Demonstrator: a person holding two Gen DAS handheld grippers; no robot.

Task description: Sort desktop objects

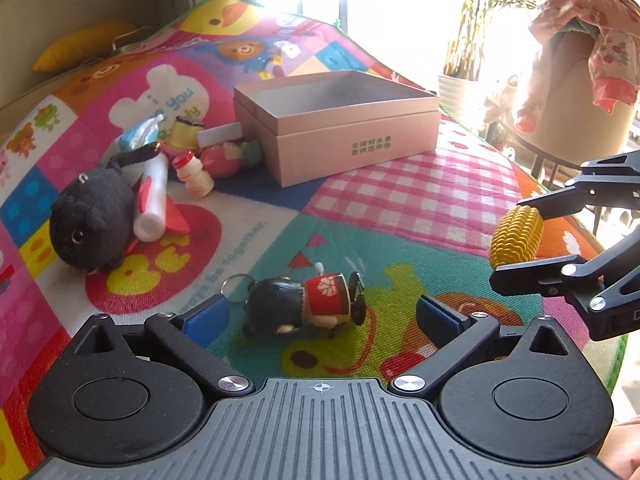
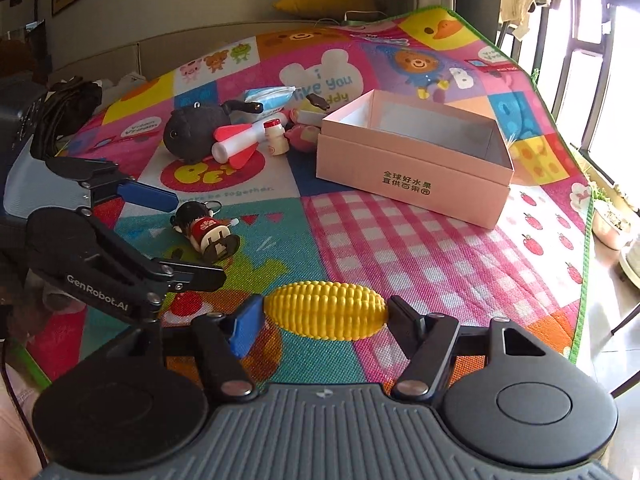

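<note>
I had the corn (image 2: 326,310) clamped end to end in the right gripper (image 2: 325,317), blue pad on one tip and black pad on the other. From the left wrist view it looked lifted a bit off the mat (image 2: 420,248), though I couldn't swear to that. So my read was that the pick was done and the carry to the box (image 2: 412,178) was the step in hand.

The box sat open and looked empty, further up the mat and a little to the right of the corn. Next move, as I judged it, needed the corn raised clear of the near wall, taken over the opening, then let go low so it wouldn't bounce out. The grip was only on the tapered ends, so I figured it could twist loose if I swung fast.

The left gripper (image 1: 320,314) had its jaws wide apart with nothing in them, and the little doll (image 1: 308,304) was lying on its side right between the fingers, not pinched. That looked like the next pick. The rest was piled left of the box: black plush (image 1: 90,230), toy rocket (image 1: 154,200), small bottle (image 1: 194,176) and a few bits I couldn't make out.
</note>
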